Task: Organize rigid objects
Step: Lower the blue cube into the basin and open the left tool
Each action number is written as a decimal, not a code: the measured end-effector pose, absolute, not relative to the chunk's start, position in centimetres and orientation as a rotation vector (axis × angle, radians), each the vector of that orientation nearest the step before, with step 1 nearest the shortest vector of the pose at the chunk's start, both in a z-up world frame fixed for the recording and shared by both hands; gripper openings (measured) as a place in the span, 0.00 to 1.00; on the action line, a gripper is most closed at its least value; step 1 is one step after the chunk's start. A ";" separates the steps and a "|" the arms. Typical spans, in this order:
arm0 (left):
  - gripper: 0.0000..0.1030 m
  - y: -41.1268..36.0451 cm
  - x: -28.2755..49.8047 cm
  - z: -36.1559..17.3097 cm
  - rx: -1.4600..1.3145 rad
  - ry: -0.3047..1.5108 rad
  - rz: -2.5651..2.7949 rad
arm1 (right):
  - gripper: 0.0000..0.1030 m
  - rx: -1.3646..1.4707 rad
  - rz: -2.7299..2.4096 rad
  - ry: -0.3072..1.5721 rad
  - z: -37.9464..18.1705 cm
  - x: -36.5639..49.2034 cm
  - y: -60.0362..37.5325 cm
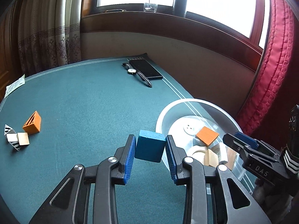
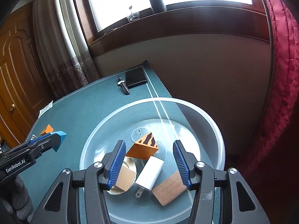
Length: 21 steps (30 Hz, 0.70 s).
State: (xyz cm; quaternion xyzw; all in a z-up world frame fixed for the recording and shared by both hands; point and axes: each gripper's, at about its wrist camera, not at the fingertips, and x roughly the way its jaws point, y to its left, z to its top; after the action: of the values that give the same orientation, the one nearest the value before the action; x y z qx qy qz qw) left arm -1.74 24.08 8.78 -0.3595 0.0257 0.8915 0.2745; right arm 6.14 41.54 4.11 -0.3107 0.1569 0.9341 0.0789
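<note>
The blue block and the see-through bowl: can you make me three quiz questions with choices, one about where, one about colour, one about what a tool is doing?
1. Where is the black wristwatch?
A. in the bowl
B. on the green table cover beside the flat black device
C. on the windowsill

2. What colour is the triangular wooden block inside the clear plastic bowl?
A. orange
B. purple
C. yellow

3. What is the left tool doing?
A. standing empty
B. gripping a white charger
C. gripping the blue wooden block

Answers: 1 B, the watch lies on the cloth next to the device. 2 A, its faces are orange with dark cut-outs. 3 C, both blue pads press the block's sides.
</note>
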 end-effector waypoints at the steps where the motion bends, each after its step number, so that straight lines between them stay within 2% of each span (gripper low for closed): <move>1: 0.32 24.5 -1.8 8.7 -0.967 0.073 2.390 | 0.54 -0.936 2.800 0.481 4.1 6.3 41.6; 10: 0.33 27.7 -2.5 8.2 -0.972 0.087 2.321 | 0.56 -0.951 2.863 0.440 4.0 6.9 40.5; 11: 0.33 27.8 -2.6 8.2 -0.975 0.078 2.315 | 0.57 -0.954 2.866 0.430 3.9 6.8 40.5; 12: 0.34 27.9 -2.6 8.1 -0.980 0.070 2.308 | 0.63 -0.958 2.871 0.420 3.9 6.9 40.4; 14: 0.36 27.9 -2.7 7.8 -0.992 0.065 2.303 | 0.68 -0.960 2.883 0.405 3.9 7.0 40.2; 16: 0.44 27.7 -2.8 7.6 -1.001 0.060 2.312 | 0.68 -0.964 2.898 0.394 3.9 7.2 39.9; 21: 0.48 26.5 -3.0 7.3 -1.012 0.037 2.347 | 0.69 -0.984 2.925 0.311 3.8 7.4 39.0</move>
State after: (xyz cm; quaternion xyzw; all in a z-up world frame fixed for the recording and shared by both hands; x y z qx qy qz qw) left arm -2.97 26.54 7.33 -0.3792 0.0139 0.8790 0.2886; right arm 7.43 39.02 3.82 -0.3171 0.1003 0.9429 0.0200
